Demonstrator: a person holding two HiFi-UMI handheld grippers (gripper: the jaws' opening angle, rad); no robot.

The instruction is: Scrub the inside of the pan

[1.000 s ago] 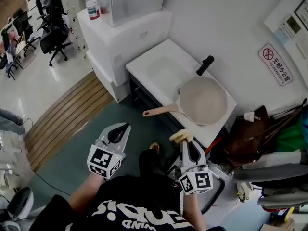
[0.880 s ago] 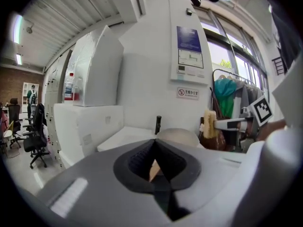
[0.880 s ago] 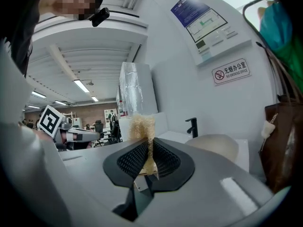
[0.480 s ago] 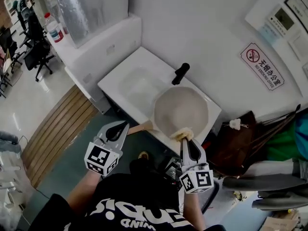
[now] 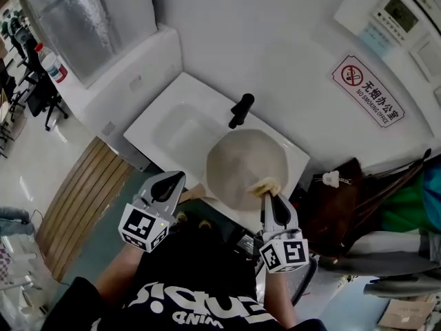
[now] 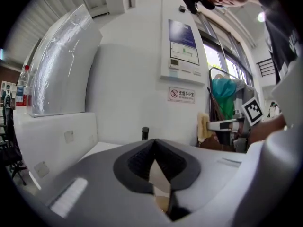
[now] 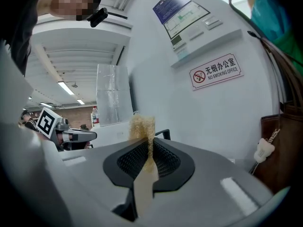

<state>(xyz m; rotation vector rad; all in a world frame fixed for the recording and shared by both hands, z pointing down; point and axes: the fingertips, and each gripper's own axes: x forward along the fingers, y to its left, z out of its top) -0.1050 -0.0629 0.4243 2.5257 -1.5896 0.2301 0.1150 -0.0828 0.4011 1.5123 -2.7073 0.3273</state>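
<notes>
White wall and a white sink unit (image 5: pixel 157 131) fill the head view. The pan (image 5: pixel 242 161) sits on the unit's right end, just below the black tap (image 5: pixel 241 110), bowl up. Its inside looks pale and dry, with no foam or smears. The right gripper (image 5: pixel 270 197) carries a yellow sponge (image 5: pixel 264 185) over the pan's near rim; contact cannot be confirmed. The left gripper (image 5: pixel 176 178) hovers just beside the wooden handle (image 5: pixel 196 193) without gripping it.

Left gripper view: the jaws meet at the tips with nothing clamped between them.

Right gripper view: the jaws are pressed together on the sponge, which projects past the tips. The pan itself is out of frame.

Status, as judged: tool in hand, pan reached, scrubbing not yet started. The whole interior remains to be done.
</notes>
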